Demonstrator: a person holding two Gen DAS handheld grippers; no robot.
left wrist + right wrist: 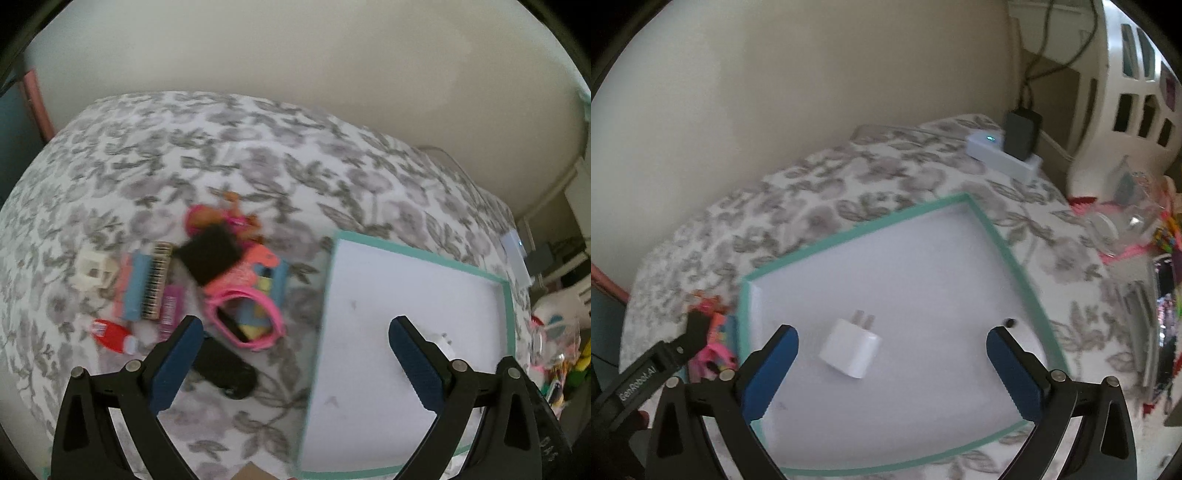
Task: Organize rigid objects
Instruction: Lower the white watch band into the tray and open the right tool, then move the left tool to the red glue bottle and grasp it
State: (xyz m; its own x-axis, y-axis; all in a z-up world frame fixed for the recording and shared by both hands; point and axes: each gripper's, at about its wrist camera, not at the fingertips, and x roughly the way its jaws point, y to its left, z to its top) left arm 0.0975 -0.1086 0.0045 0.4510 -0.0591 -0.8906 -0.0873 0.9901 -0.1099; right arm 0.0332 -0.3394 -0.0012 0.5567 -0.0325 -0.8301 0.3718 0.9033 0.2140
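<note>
A shallow teal-rimmed tray (997,240) with a white floor lies on the floral cloth. A white plug adapter (851,347) rests on its floor, lying free between the wide jaws of my right gripper (892,334), which is open above it. My left gripper (295,325) is open too, hovering over the cloth at the tray's left rim (328,280). Left of it is a blurred pile: pink sunglasses (251,317), a black brush (210,254), a toy keyboard (155,280), a black remote (225,369), a red-and-white tube (114,336) and a cream clip (92,271).
A white power strip (1001,153) with a black adapter plugged in sits at the table's far corner by the beige wall. A white openwork basket (1126,96) and colourful clutter (1160,258) stand off the right edge. The left gripper's black arm (657,362) shows at lower left.
</note>
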